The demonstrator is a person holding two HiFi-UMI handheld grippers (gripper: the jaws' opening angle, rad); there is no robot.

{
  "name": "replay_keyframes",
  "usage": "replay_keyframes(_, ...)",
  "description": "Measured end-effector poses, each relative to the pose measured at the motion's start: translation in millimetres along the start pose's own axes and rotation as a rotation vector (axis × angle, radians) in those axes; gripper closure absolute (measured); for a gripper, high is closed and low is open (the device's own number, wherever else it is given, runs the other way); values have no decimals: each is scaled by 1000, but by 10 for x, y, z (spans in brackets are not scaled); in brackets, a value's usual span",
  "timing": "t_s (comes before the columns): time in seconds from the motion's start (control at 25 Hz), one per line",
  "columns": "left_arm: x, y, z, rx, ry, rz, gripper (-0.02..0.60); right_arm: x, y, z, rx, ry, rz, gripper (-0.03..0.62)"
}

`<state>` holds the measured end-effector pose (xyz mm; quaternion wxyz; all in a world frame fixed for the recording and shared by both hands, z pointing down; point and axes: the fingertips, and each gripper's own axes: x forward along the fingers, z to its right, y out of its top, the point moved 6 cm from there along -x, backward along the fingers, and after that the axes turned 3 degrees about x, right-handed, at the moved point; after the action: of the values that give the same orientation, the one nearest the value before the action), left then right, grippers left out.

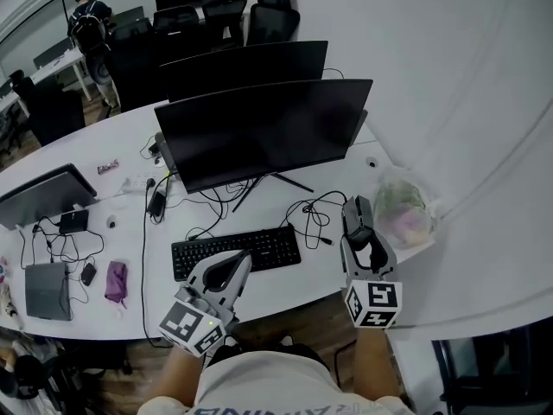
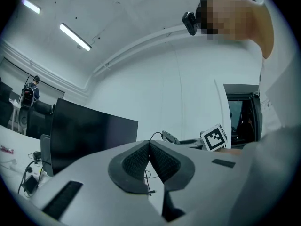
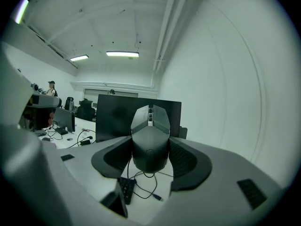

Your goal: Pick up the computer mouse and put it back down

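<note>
A dark grey computer mouse [image 3: 150,138] is clamped between the pads of my right gripper [image 3: 150,149], lifted above the white desk [image 1: 121,296]. In the head view the mouse [image 1: 358,216] sticks out past the right gripper [image 1: 359,232], to the right of the black keyboard [image 1: 235,251]. My left gripper [image 1: 235,269] hovers over the keyboard's front edge. Its jaws are pressed together with nothing between them, as the left gripper [image 2: 149,149] view shows.
A large black monitor [image 1: 263,128] stands behind the keyboard, with loose cables [image 1: 313,214] at its foot. A clear plastic bag [image 1: 402,210] lies at the desk's right end. A laptop [image 1: 43,195], a grey box [image 1: 45,290] and a purple item [image 1: 116,282] sit at the left.
</note>
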<state>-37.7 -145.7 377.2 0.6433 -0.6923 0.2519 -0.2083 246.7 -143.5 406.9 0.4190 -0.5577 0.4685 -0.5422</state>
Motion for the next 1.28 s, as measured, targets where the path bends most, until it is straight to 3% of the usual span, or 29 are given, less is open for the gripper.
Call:
replay_keyframes(0.52,-132,225,-87,34,25,58,574,-183,664,-69,-3,17,178,335)
replay_keyframes(1.28,-163,284,-88,22,29,91,574,-239,713,-101,5,35,194,335)
